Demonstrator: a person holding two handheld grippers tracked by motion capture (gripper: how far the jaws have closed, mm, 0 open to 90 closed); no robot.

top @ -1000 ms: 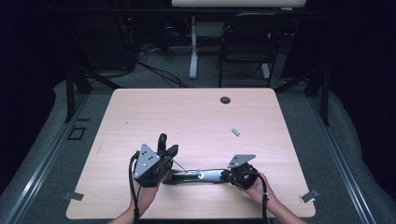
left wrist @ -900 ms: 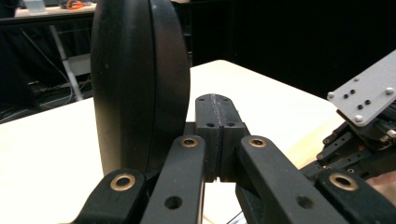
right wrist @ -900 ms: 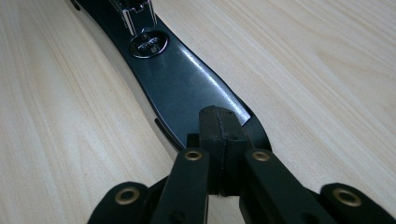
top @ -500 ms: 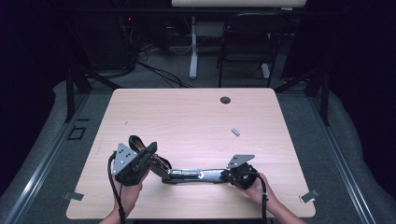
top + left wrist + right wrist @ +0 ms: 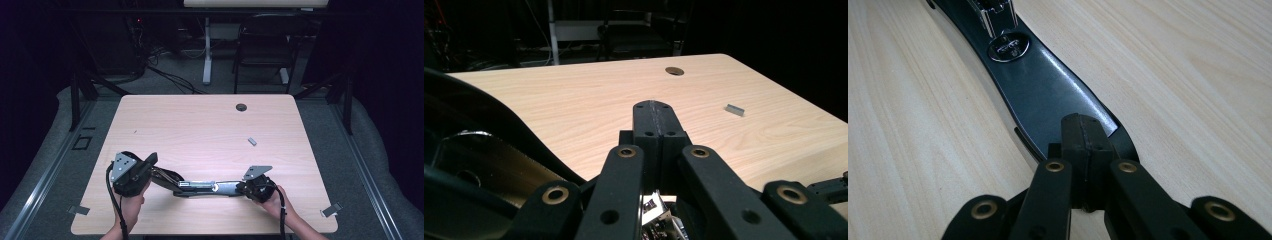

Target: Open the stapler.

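A long black and silver stapler (image 5: 205, 186) lies opened out flat near the table's front edge. My right gripper (image 5: 241, 187) is at its right end. In the right gripper view the jaws are shut, seam closed, with the tips (image 5: 1082, 122) resting on the stapler's glossy black body (image 5: 1038, 85). My left gripper (image 5: 151, 159) is at the stapler's left end, tilted up and pointing away from me. Its jaws (image 5: 652, 107) are shut with nothing between them. The stapler's curved black arm and metal channel (image 5: 484, 155) show low at the left of the left gripper view.
A small grey strip, like a bar of staples (image 5: 252, 141), lies right of centre on the wooden table (image 5: 200, 130). A round cable hole (image 5: 241, 107) sits near the far edge. Chairs and cables stand in the dark beyond the table.
My left gripper has moved left and toward the front edge, from above the stapler's middle to its left end. The stapler's arm now lies lower. The right gripper has stayed put.
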